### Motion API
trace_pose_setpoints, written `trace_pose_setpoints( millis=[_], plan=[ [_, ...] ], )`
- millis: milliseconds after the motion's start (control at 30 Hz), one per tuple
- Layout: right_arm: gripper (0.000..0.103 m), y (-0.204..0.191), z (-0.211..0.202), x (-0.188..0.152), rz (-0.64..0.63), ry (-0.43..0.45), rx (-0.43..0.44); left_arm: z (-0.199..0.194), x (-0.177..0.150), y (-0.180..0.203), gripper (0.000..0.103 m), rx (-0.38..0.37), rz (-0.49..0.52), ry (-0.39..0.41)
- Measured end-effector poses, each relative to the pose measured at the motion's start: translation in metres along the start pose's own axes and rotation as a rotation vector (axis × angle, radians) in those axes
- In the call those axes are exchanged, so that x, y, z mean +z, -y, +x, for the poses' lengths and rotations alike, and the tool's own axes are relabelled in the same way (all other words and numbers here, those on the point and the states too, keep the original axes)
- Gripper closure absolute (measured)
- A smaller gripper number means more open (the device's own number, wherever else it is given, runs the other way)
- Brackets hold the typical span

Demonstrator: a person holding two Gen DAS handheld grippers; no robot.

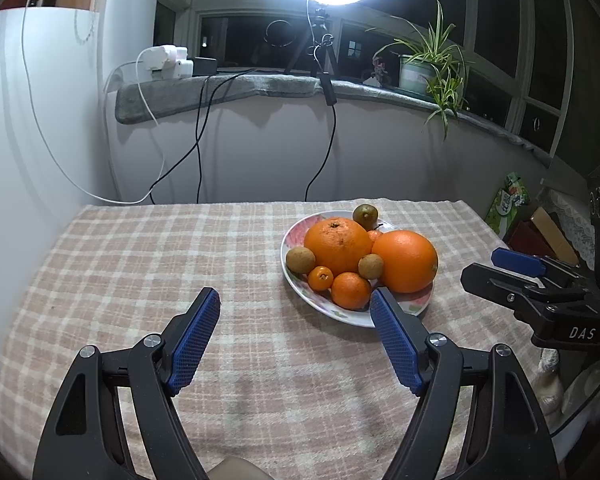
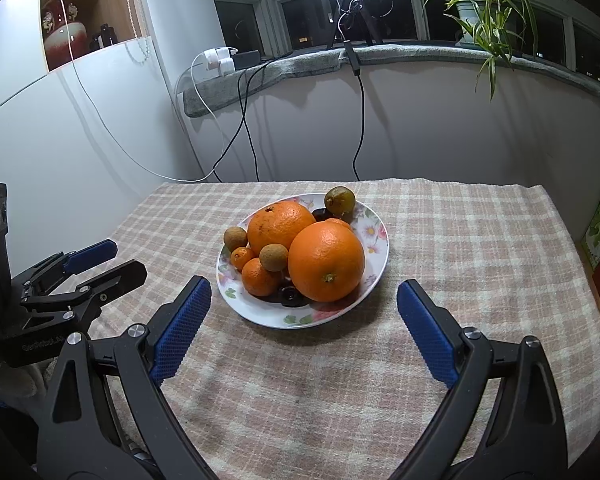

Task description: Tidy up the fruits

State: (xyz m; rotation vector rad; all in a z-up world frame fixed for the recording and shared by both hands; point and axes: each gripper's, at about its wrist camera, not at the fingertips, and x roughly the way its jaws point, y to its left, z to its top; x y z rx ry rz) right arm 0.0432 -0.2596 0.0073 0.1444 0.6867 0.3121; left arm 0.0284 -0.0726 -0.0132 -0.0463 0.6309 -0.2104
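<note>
**Two idle grippers before a full fruit plate**

Nearest the viewer, the left gripper (image 1: pixel 294 300) hangs over the checked cloth (image 1: pixel 140 264) covering the counter, its blue-padded fingers (image 1: pixel 194 340) spread wide and released, with nothing between them. The tip of its right finger overlaps the near rim of the plate in that view; contact cannot be told. At about 3 o'clock from it, the right gripper (image 2: pixel 304 294) likewise has its fingers (image 2: pixel 182 330) parted and empty, the plate lying just beyond the gap between them.

The flowered plate (image 2: pixel 374 232) sits on the cloth toward the far middle of the counter. On it lie two large oranges: the near orange (image 2: pixel 326 262) at 3 o'clock and the far orange (image 2: pixel 280 226) at 11 o'clock, touching. Two small tangerines (image 2: pixel 258 276) and two tan round fruits (image 2: pixel 273 257) crowd the 8 o'clock side; a greenish fruit (image 2: pixel 340 199) rests at 12 o'clock.

Beyond, cables (image 2: pixel 244 120) hang from the window ledge (image 2: pixel 300 62), where a potted plant (image 2: pixel 476 8) stands at 2 o'clock.
</note>
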Motion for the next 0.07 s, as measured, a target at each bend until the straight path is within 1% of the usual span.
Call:
trace_pose_setpoints(
  millis=[67],
  plan=[
    [0.007, 0.0022, 0.0018, -0.0010, 0.008, -0.003, -0.004, 0.0013, -0.0004, -0.0004, 0.025, 0.005, 0.000, -0.005]
  ],
)
